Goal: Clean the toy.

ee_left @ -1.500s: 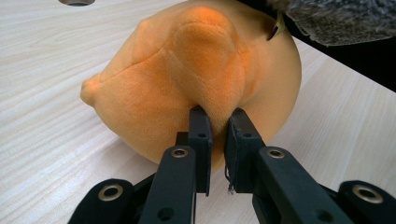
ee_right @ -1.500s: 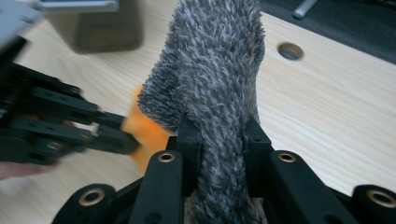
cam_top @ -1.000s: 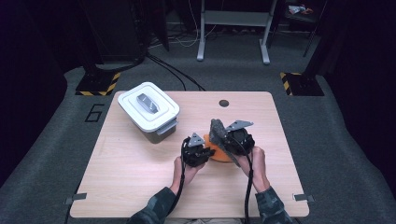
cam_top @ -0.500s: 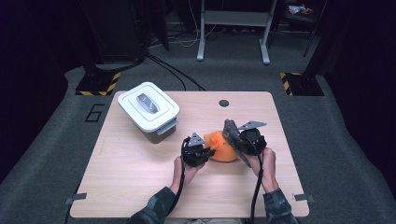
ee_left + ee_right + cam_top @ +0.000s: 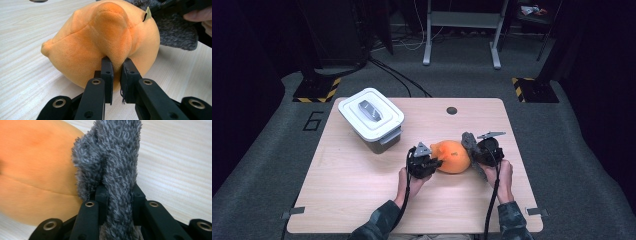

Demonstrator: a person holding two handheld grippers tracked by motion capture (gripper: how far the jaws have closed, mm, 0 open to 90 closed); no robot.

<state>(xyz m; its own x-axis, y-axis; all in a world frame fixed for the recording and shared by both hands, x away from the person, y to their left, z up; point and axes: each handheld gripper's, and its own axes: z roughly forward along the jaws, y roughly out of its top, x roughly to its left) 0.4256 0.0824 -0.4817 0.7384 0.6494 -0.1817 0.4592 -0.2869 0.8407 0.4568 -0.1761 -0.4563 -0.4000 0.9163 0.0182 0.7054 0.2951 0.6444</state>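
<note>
We judged the orange plush toy (image 5: 453, 156) light and soft, best taken by a pinched fold; it lay on the pale wooden table (image 5: 352, 180) between our hands. Our left gripper (image 5: 116, 63) was clamped on its protruding nub, and our right gripper (image 5: 117, 192) squeezed a fuzzy grey cloth (image 5: 113, 157) beside it. A white lidded container (image 5: 371, 119) stood well apart; dark carpeted floor (image 5: 592, 165) surrounded the table.

A lab or studio recording space, by the look of it: a lone wooden table (image 5: 362, 200) on grey carpet (image 5: 572, 165), hazard-striped black bases (image 5: 317, 92), a metal stand (image 5: 462, 30), trailing cables (image 5: 397, 75), dark surroundings all round.
</note>
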